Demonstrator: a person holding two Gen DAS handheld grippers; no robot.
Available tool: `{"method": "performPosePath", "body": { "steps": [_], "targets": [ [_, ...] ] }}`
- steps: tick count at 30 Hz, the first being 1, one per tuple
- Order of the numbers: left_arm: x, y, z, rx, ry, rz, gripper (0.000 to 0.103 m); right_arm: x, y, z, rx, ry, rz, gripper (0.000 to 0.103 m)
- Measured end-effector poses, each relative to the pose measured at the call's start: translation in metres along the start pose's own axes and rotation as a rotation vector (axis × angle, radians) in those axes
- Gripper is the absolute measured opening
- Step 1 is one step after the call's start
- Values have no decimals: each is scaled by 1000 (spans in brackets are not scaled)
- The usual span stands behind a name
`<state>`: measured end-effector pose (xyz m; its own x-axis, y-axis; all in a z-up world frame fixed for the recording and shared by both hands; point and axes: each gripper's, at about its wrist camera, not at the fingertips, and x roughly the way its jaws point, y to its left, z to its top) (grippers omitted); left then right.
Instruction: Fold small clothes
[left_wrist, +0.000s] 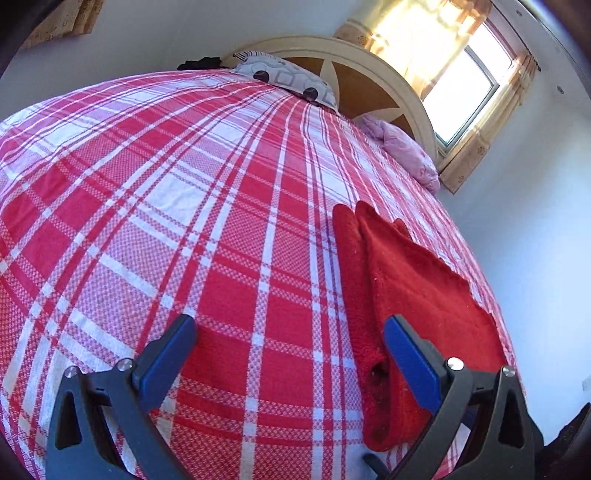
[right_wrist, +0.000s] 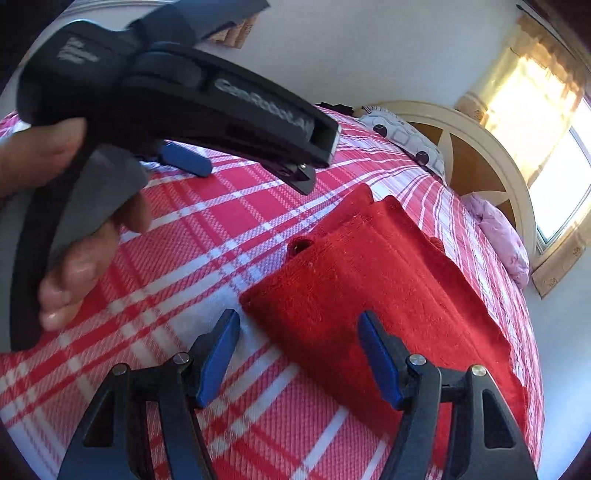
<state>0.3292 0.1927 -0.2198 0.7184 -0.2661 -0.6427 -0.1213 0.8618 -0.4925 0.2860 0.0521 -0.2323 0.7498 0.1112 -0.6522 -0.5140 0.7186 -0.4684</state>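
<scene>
A folded red fuzzy garment (left_wrist: 402, 295) lies flat on the red-and-white plaid bedspread (left_wrist: 184, 221). My left gripper (left_wrist: 288, 332) is open and empty just above the bedspread, its right finger beside the garment's near left edge. In the right wrist view the garment (right_wrist: 369, 288) lies ahead, layered in folds. My right gripper (right_wrist: 299, 332) is open and empty, hovering over the garment's near corner. The left gripper body (right_wrist: 177, 92), held in a hand, shows at the upper left of that view.
A patterned pillow (left_wrist: 288, 77) and a pink pillow (left_wrist: 406, 147) lie at the headboard (left_wrist: 388, 85). A sunlit curtained window (left_wrist: 469, 92) is at the right. The bed's right edge runs close past the garment.
</scene>
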Motion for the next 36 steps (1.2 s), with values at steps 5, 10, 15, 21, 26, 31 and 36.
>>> {"method": "performPosePath", "body": {
  "steps": [5, 10, 15, 21, 26, 31, 36],
  "targets": [
    [-1, 4, 1, -15, -5, -19, 103, 6, -10, 1, 51, 10, 15, 29],
    [-2, 3, 1, -12, -6, -19, 103, 9, -22, -5, 142, -3, 61, 15],
    [0, 1, 1, -6, 3, -6, 103, 8, -15, -6, 123, -14, 34, 15],
    [10, -6, 17, 6, 59, -17, 103, 10, -17, -7, 126, -20, 35, 15],
    [32, -25, 44, 54, 84, -28, 101, 10, -16, -9, 131, -23, 34, 15],
    [64, -55, 67, 133, 147, -97, 94, 9, -12, -8, 111, -21, 12, 15],
    [101, -70, 78, 177, 218, -86, 83, 9, -13, -8, 116, -25, 15, 15]
  ]
}}
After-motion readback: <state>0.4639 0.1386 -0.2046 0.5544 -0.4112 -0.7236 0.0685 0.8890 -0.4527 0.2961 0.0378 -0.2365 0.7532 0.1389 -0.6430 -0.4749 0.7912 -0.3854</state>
